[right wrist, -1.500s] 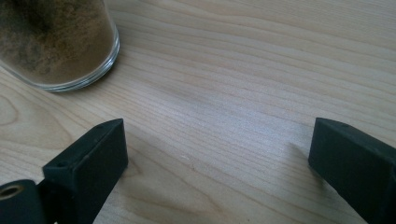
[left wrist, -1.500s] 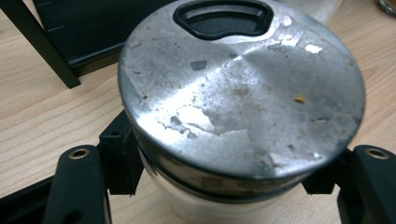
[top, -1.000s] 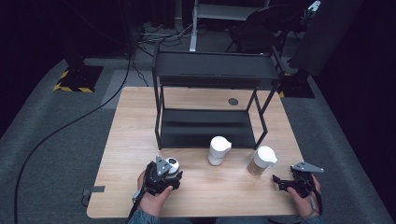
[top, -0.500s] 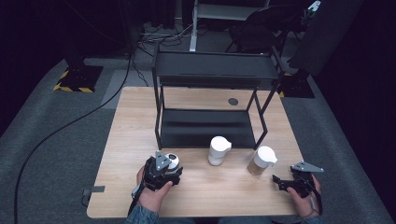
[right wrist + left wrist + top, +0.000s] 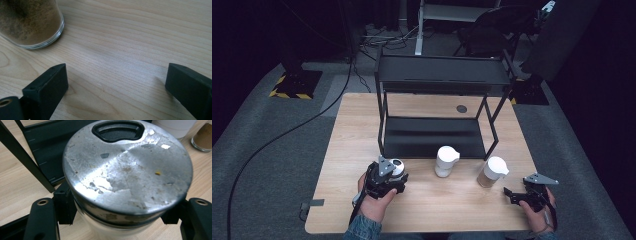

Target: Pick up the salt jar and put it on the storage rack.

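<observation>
My left gripper (image 5: 384,179) is shut on a jar with a worn silver lid (image 5: 127,167), one jaw on each side of its body just under the lid. The jar (image 5: 397,165) stands or hovers at the table's front left, just in front of the black rack (image 5: 442,75). My right gripper (image 5: 518,193) rests open at the front right, its jaws spread wide over bare wood (image 5: 116,77). A glass jar of brown powder (image 5: 30,22) with a white lid (image 5: 495,167) stands just left of and beyond it, not touched.
A white lidded jar (image 5: 445,161) stands between the two other jars, near the rack's lower shelf (image 5: 432,135). The wooden table (image 5: 352,125) has a small round grommet (image 5: 461,108) under the rack. Cables lie on the grey floor behind.
My left gripper has shifted slightly forward toward the rack with the silver-lidded jar in it. The right gripper has stayed still.
</observation>
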The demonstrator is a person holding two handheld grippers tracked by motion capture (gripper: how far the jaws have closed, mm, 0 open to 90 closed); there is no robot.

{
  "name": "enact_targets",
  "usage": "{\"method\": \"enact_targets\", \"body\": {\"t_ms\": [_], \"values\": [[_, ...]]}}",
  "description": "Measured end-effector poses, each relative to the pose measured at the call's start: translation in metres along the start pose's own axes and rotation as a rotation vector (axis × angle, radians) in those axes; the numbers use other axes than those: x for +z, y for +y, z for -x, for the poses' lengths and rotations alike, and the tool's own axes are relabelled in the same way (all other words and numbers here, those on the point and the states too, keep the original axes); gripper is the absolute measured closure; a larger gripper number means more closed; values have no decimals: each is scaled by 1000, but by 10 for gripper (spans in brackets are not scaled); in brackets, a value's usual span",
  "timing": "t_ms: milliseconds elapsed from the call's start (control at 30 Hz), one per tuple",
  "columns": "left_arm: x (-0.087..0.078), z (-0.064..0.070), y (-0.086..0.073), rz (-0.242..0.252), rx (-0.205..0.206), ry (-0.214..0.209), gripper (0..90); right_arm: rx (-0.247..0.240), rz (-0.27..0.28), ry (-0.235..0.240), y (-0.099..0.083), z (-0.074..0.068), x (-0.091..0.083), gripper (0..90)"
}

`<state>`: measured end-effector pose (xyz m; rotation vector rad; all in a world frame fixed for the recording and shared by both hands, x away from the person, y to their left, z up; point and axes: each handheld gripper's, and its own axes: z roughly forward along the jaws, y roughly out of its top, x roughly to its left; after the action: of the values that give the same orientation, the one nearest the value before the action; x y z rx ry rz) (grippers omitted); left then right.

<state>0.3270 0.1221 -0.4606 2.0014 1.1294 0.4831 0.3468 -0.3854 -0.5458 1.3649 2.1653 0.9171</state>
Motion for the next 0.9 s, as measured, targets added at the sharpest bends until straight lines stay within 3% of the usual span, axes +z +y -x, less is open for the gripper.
{"method": "enact_targets", "body": {"t_ms": [900], "values": [[5, -6, 26, 0, 30, -5, 301, 1, 0, -1, 0, 0, 0, 43]]}}
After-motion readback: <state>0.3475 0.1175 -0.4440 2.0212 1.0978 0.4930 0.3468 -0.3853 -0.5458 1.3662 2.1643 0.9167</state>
